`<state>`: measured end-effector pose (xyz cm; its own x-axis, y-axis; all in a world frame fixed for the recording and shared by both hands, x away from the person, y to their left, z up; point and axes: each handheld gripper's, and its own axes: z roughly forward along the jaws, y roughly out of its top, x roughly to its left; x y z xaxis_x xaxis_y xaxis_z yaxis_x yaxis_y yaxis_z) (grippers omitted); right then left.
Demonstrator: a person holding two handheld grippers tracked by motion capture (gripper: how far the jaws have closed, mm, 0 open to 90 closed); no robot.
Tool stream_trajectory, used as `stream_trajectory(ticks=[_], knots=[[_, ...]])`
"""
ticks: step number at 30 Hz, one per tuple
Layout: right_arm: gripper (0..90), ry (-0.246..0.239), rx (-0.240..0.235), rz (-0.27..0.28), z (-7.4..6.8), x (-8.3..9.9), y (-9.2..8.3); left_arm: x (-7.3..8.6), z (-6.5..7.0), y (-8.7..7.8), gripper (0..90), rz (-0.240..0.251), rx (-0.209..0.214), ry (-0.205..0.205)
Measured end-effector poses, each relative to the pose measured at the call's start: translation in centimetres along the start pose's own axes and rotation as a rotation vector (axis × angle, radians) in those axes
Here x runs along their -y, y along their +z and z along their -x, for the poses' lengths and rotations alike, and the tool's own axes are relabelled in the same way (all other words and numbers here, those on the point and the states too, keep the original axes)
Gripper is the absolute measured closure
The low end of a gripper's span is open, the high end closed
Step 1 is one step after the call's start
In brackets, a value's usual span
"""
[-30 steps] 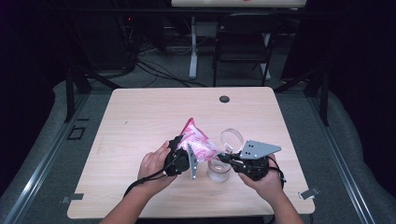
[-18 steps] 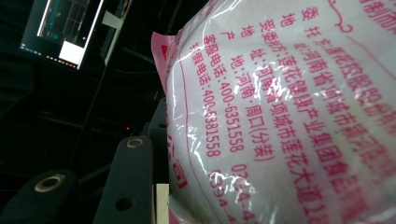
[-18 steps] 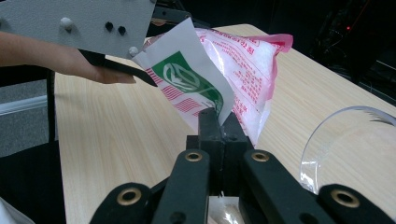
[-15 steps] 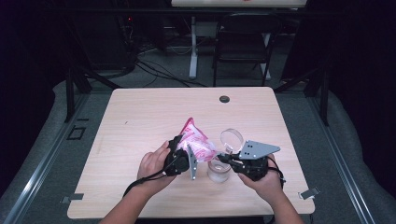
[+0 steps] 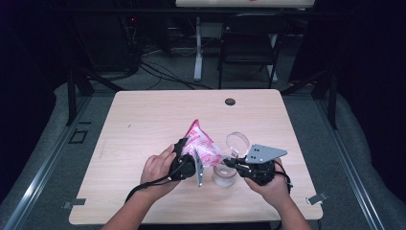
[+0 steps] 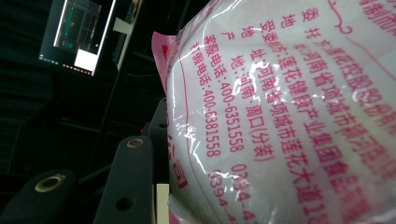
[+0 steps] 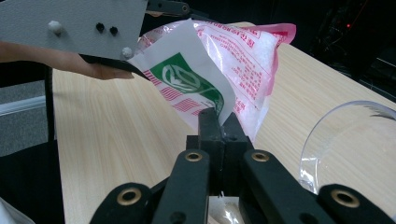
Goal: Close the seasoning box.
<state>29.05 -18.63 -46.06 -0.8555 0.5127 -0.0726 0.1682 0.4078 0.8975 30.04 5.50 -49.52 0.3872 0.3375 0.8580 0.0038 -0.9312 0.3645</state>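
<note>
Nothing has shifted over the last second — left gripper (image 5: 191, 160) clamps the bag (image 5: 203, 146), right gripper (image 7: 218, 122) pinches its corner above the jar (image 5: 224, 176) near the table's (image 5: 143, 115) front edge — pouring appears stalled.

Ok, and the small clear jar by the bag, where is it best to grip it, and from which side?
Grip the jar low on its round body, from the near side: the open lid stands up behind it and the bag hangs above its mouth, so top and back look blocked.
</note>
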Motion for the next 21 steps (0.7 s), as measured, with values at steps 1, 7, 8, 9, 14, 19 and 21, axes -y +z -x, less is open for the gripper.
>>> stream_trajectory(ticks=[1,7,8,9,14,19,21], knots=[[90.0,0.000,-0.003,0.001,0.03,0.01,0.00,-0.04,-0.01,-0.01,58.8,0.002,-0.005,0.008],[90.0,0.006,0.000,0.004,0.09,0.09,-0.01,-0.25,-0.19,-0.25,58.8,0.004,-0.019,0.038],[90.0,0.007,0.000,0.004,0.10,0.09,-0.02,-0.30,-0.20,-0.32,58.8,-0.002,-0.020,0.040],[90.0,0.008,0.000,0.004,0.11,0.09,-0.02,-0.34,-0.24,-0.34,58.8,0.002,-0.027,0.049],[90.0,0.010,-0.001,0.004,0.19,0.15,-0.05,-0.55,-0.32,-0.50,58.9,0.008,-0.038,0.074],[90.0,0.014,0.000,0.006,0.22,0.20,-0.05,-0.61,-0.32,-0.50,59.0,0.009,-0.039,0.080],[90.0,0.013,0.000,0.003,0.21,0.21,-0.04,-0.59,-0.27,-0.50,59.1,0.010,-0.037,0.081]])
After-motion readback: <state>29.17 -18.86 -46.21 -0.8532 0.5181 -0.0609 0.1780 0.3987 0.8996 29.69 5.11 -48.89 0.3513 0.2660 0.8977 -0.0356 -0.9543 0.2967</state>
